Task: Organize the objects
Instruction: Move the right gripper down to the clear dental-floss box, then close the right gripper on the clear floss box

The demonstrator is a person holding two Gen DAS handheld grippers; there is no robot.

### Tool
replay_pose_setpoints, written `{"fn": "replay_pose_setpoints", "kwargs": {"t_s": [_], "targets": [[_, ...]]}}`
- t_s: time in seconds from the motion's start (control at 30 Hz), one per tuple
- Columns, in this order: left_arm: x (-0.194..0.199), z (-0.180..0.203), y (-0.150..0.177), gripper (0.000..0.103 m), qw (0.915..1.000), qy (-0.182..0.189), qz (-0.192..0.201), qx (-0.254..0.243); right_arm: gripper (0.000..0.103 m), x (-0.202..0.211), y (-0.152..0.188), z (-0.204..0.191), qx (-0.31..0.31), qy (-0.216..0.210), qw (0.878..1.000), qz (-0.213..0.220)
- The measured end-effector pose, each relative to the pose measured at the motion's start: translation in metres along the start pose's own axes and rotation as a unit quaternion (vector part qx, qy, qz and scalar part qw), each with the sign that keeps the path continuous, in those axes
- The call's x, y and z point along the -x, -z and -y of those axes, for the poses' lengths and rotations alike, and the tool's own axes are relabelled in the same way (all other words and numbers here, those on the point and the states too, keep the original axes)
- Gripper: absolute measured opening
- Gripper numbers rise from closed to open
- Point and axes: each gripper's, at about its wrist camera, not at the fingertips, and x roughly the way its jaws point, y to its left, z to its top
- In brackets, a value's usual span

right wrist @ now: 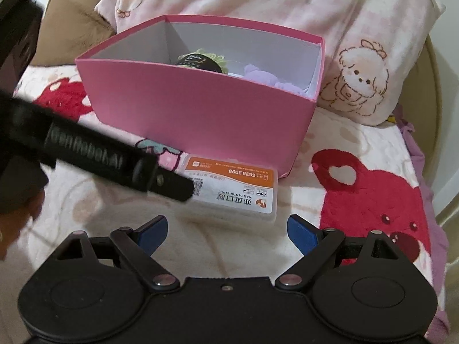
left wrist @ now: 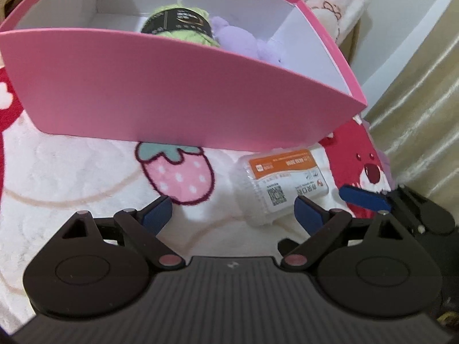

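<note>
The pink box (right wrist: 200, 109) sits open on a plush blanket (right wrist: 330, 143) on what looks like a bed. It already holds a green yarn ball (right wrist: 200, 57) and a purple plush (right wrist: 258, 74). The one thing left outside is a flat clear case (right wrist: 238, 189) with an orange label, lying on the blanket just in front of the box's near wall, close to its right corner.

Both tongs stand wide and hold nothing. The right tongs (right wrist: 226, 226) hover just short of the case, squarely in front of it. The left tongs (left wrist: 232, 209) sit to the case's left, with one finger of that tool reaching across the case's left end in the right wrist view.

My chief worry is the crowding. Both tongs aim at the same small case, so if both close in they could knock fingers together or push the case away.

The case is low and flat on soft fabric. Pads closing across it may pinch blanket pile with it, or skid over the smooth lid so that it squirts out. A push forward would jam it against the box wall or shove the light box back.

If lifted by one end, the case may tilt and slip. It must also clear the box's near rim, or it will catch there and tip the box.
</note>
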Motion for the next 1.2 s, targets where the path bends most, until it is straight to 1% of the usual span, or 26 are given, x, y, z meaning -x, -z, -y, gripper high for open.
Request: {"fn": "replay_pose_setpoints", "kwargs": {"t_s": [0.1,0.17,0.27,0.33,0.4,0.6,0.7,0.77,0.9,1.0,1.07,1.1,1.13,1.17,1.2], "targets": [[-0.004,0.006,0.002,0.092,0.9999,-0.001,0.005,-0.012,0.093,-0.006,0.0,0.009,-0.027,-0.008,1.0,-0.003],[-0.005,0.007,0.002,0.09,0.9999,0.004,0.009,-0.01,0.093,-0.011,0.001,0.014,-0.04,-0.015,0.999,-0.009],[-0.005,0.004,-0.002,0.071,0.9999,0.001,0.014,0.007,0.093,-0.017,0.005,0.02,-0.064,-0.022,0.997,-0.022],[-0.008,0.0,-0.006,0.067,0.9997,0.009,0.006,0.02,0.093,-0.017,0.007,0.023,-0.064,-0.026,0.997,-0.023],[-0.01,-0.003,-0.009,0.058,0.9992,0.026,-0.001,0.031,0.093,-0.016,0.008,0.023,-0.055,-0.025,0.998,-0.022],[-0.017,-0.004,-0.009,0.04,0.9961,0.072,-0.015,0.049,0.091,-0.019,0.006,0.023,-0.042,-0.033,0.998,-0.015],[-0.015,0.001,-0.007,0.04,0.9968,0.069,-0.013,0.037,0.086,-0.022,0.003,0.02,-0.037,-0.035,0.999,-0.013],[-0.015,0.004,-0.008,0.039,0.9973,0.066,-0.011,0.03,0.085,-0.025,0.001,0.017,-0.03,-0.044,0.998,-0.016],[-0.012,0.001,-0.013,0.039,0.9967,0.066,-0.024,0.04,0.085,-0.024,-0.002,0.011,-0.029,-0.036,0.999,-0.019],[-0.003,-0.006,-0.016,0.039,0.9959,0.055,-0.048,0.052,0.085,-0.022,-0.006,0.002,-0.026,-0.05,0.998,-0.027],[0.005,-0.016,-0.013,0.039,0.9947,0.045,-0.076,0.053,0.086,-0.021,-0.007,-0.008,-0.022,-0.074,0.996,-0.038],[0.008,-0.023,-0.009,0.039,0.9923,0.044,-0.098,0.061,0.088,-0.022,-0.007,-0.013,-0.024,-0.089,0.995,-0.044],[0.009,-0.034,-0.004,0.039,0.9865,0.055,-0.123,0.093,0.089,-0.021,-0.006,-0.019,-0.026,-0.097,0.994,-0.048],[0.011,-0.041,-0.001,0.04,0.9828,0.061,-0.13,0.115,0.091,-0.02,-0.006,-0.026,-0.019,-0.096,0.994,-0.049],[0.013,-0.045,0.0,0.04,0.9824,0.062,-0.128,0.121,0.091,-0.019,-0.005,-0.033,-0.009,-0.092,0.995,-0.049]]}}
